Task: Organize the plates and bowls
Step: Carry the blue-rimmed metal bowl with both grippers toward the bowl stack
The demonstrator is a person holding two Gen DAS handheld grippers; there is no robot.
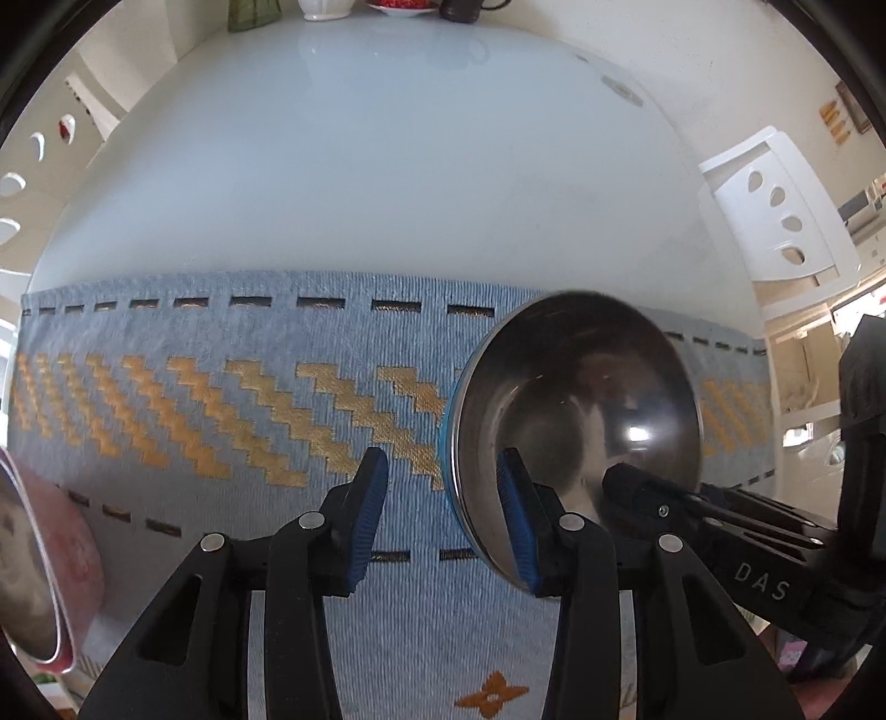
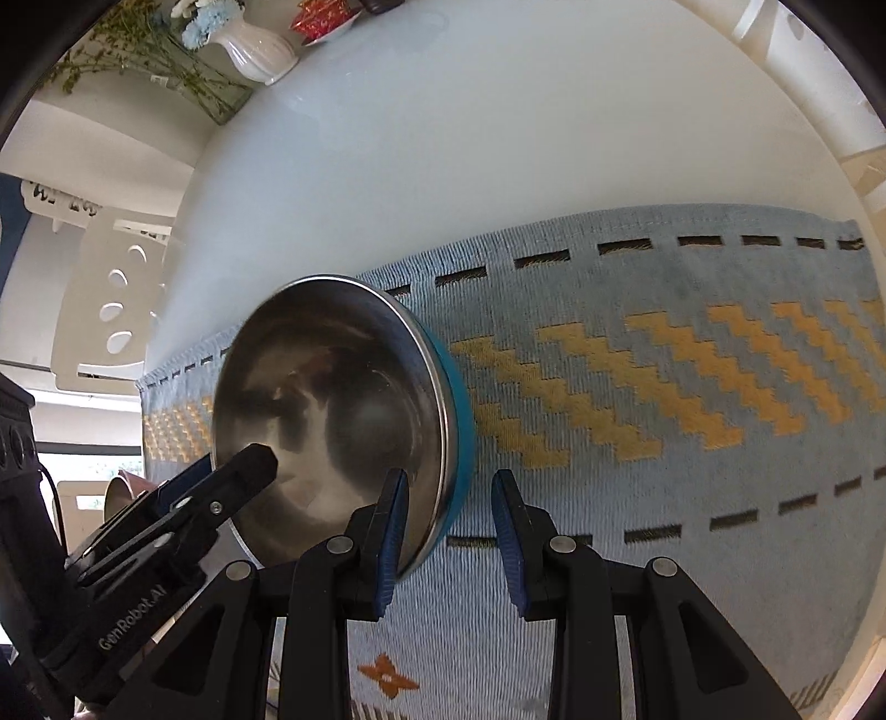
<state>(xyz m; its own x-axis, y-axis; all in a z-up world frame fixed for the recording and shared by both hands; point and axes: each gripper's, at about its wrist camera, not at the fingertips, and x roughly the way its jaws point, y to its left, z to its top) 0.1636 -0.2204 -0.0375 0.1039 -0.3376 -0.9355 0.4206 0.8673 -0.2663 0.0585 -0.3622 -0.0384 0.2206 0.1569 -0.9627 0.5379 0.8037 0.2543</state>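
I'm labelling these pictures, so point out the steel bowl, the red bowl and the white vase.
steel bowl (image 1: 576, 410), left wrist view, shiny inside.
red bowl (image 1: 72, 559), left wrist view, outer wall.
white vase (image 2: 260, 52), right wrist view, ribbed body.

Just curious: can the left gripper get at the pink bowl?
Probably yes: only bare mat shows between the left gripper and the pink bowl, though its jaws must first clear the steel bowl's rim.

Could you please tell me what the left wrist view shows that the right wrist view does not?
Only the left wrist view: wooden wall pieces and the DAS lettering on the right claw. Only the right wrist view: blue and white flowers and the GenRobot.AI lettering on the left claw. Both share the blue-walled steel bowl, the blue placemat with gold zigzags, and the white table.
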